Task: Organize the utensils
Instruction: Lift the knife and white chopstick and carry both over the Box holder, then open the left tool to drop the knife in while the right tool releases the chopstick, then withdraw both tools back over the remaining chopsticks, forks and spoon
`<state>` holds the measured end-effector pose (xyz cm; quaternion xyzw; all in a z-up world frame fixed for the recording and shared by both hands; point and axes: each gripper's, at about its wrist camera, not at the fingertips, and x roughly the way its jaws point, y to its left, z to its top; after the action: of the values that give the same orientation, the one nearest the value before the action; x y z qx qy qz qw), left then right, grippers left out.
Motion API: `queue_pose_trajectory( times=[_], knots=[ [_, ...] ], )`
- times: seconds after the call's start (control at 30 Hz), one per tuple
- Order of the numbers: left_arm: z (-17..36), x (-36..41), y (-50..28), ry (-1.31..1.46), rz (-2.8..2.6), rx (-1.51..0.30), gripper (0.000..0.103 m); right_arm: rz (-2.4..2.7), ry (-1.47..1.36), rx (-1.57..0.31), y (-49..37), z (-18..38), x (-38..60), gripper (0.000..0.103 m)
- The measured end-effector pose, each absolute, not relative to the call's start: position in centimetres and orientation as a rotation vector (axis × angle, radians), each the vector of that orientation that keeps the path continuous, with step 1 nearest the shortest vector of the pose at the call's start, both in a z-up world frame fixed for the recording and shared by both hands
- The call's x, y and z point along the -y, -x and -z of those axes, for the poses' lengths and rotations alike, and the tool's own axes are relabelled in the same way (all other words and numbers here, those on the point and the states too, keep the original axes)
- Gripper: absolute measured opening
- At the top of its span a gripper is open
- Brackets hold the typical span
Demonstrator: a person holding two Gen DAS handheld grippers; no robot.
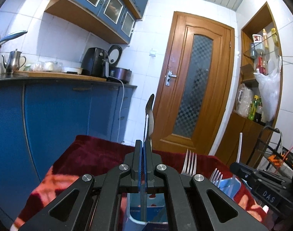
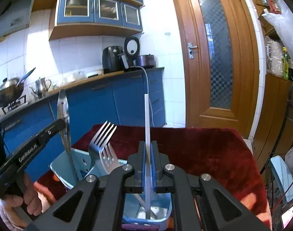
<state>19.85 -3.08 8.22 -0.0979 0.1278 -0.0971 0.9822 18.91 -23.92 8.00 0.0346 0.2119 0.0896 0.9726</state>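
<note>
Utensils go upright into the pale blue holder (image 2: 69, 170) on the red-clothed bench (image 2: 204, 150). Left tool (image 1: 144, 154) pinches a steel utensil (image 1: 150, 115), right tool (image 2: 148, 157) a white stick (image 2: 147, 127), each hanging over a compartment. Each should probably drop straight down, released once seated. Two forks (image 2: 103, 144) already standing crowd the slots, and the tools sit close together.
</note>
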Motion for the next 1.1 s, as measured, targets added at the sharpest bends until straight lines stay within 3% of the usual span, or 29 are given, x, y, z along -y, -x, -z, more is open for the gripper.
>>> queue_pose_trajectory(
  times=[0.13, 0.27, 0.43, 0.5, 1.1],
  knots=[
    [-7.8, 3.0, -19.7, 0.187, 0.201, -0.284, 0.001, -0.197, -0.078, -0.461, -19.0, -7.5, 23.9, 0.007],
    [-7.6, 3.1, -19.5, 0.178, 0.222, -0.321, 0.005, -0.212, -0.098, -0.455, -18.4, -7.5, 24.2, 0.020],
    [-8.0, 3.0, -18.7, 0.172, 0.223, -0.329, 0.028, -0.229, -0.131, -0.429, -17.2, -8.2, 24.6, 0.025],
    [-8.2, 2.9, -18.1, 0.173, 0.232, -0.331, 0.030, -0.231, -0.140, -0.420, -16.6, -8.5, 24.7, 0.026],
    [-9.4, 1.9, -13.0, 0.156, 0.273, -0.453, 0.034, -0.200, -0.189, -0.492, -10.6, -9.7, 25.7, 0.032]
  ],
)
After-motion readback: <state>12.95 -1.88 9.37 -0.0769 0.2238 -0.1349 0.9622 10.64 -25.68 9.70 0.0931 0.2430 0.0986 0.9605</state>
